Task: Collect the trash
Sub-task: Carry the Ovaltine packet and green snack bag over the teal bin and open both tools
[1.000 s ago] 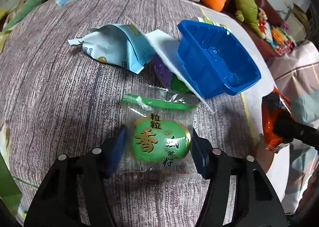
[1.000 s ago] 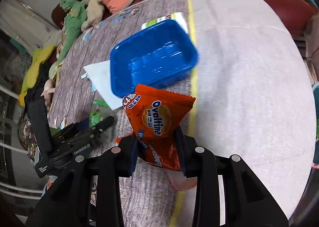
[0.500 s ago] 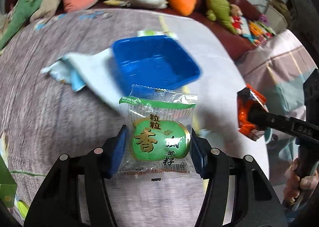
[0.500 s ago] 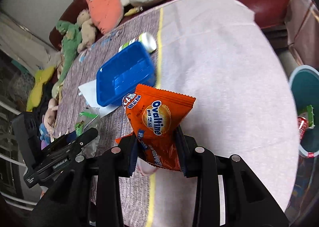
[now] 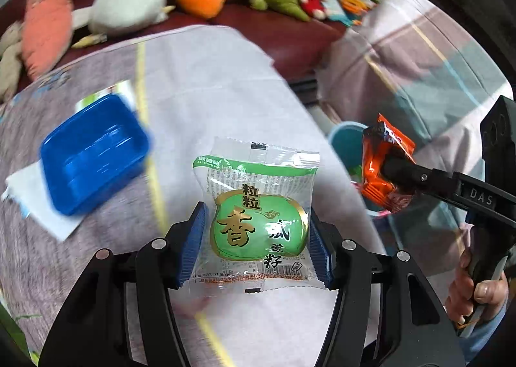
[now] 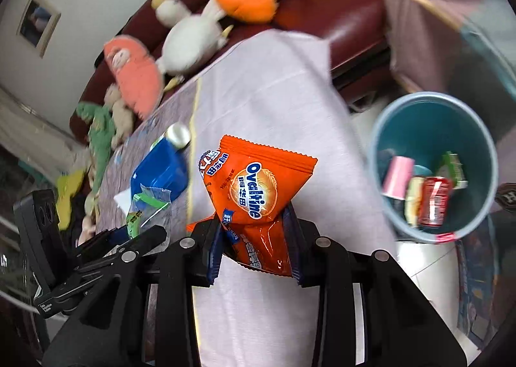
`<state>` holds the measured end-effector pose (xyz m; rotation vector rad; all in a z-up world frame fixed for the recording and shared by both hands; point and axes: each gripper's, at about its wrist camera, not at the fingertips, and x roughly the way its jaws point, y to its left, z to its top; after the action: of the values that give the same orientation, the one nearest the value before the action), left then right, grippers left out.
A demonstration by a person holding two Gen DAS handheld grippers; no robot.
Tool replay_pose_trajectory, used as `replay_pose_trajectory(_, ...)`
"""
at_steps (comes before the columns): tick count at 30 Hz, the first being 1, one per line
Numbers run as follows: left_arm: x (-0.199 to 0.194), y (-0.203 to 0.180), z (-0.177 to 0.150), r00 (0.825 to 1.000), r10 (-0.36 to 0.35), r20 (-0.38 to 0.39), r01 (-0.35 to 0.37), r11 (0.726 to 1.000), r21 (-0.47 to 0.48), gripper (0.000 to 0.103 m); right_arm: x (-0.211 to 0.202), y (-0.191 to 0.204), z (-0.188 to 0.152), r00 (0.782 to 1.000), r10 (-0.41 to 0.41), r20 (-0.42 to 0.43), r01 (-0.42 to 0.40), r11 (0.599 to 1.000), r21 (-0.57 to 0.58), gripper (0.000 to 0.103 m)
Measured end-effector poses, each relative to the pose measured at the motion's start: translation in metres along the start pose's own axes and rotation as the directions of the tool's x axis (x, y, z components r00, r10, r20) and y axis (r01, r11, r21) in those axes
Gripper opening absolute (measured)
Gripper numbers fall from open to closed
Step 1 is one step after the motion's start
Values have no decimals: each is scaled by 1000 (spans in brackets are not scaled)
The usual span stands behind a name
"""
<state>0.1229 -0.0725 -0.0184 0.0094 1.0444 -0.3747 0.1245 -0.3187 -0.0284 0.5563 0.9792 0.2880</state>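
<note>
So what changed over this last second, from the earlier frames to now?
The left gripper lifted the green snack packet off the table and swung right; the right gripper carried the orange packet toward the blue bin. Both grips stayed shut; the blue tray stayed put.

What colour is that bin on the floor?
Teal-blue bin, with trash inside; clearest in the right wrist view.

- Right gripper [image 6: 254, 247]: clamped on an orange Ovaltine packet [image 6: 254, 196], held upright above the table [image 6: 274, 93].
- Left gripper [image 6: 142, 225]: lower left, gripping a clear-and-green wrapper [image 6: 145, 209].
- Blue tray [image 6: 161, 170]: on the table, white-capped bottle [image 6: 175, 136] just behind it.
- Teal bin [image 6: 387, 128]: right of the table on the floor, containing a red can [image 6: 432, 202] and a pink cup [image 6: 398, 175].
- Plush toys [image 6: 190, 38]: along the sofa.
</note>
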Motion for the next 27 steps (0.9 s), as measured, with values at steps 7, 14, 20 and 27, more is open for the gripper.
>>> replay_pose_trajectory(7,21,-63,30,999,-47,-24,49,994,97,59,-47,-64,17,993,-54,107,44,995,95,32)
replay_pose_trajectory(14,53,-121,46,991,-110,-74,120,980,161,59,-80,-117,27,980,-118,162,90,981,170,33)
replay_pose_trajectory(20,88,-156,47,983,-125,-132,150,969,197,59,-83,-151,31,977,-138,164,100,970,220,33)
replay_pose_trajectory(27,130,-173,46,971,-128,-200,171,962,215,60,-76,-175,37,978,-147,150,105,960,260,33)
